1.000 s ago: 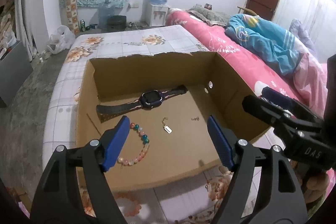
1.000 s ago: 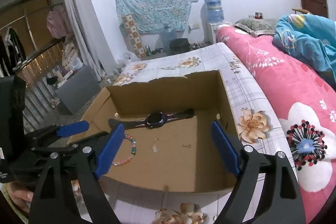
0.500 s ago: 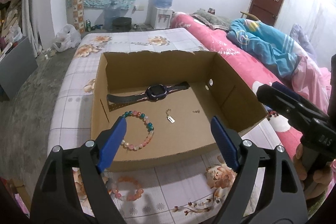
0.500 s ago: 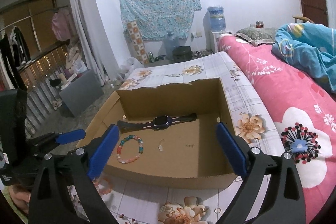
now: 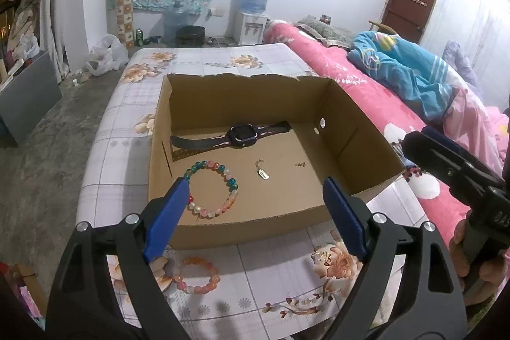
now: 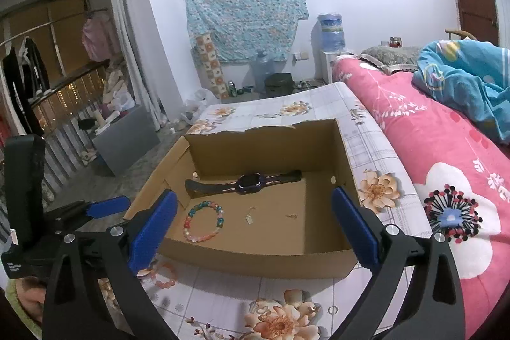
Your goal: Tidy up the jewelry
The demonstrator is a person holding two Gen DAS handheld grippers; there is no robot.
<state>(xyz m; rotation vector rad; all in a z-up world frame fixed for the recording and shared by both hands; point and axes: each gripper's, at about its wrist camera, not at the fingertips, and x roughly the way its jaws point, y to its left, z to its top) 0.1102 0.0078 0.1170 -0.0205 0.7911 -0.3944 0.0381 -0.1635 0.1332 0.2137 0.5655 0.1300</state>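
Observation:
An open cardboard box stands on the flowered table. Inside it lie a black watch, a multi-coloured bead bracelet, a small tag pendant and a tiny metal piece. A pink bead bracelet lies on the table in front of the box. My left gripper hovers over the box's near side, its jaws opening with nothing between them. My right gripper hangs wide open and empty before the box. A small ring rests on the cloth near it.
A pink flowered bed with a blue blanket runs along the table's right side. Bare floor and a grey cabinet lie to the left. A water dispenser stands at the far wall. A hand holds the right gripper.
Both grippers have drawn back from the box and spread their jaws wider. The pink bracelet on the table in front of the box has come into view.

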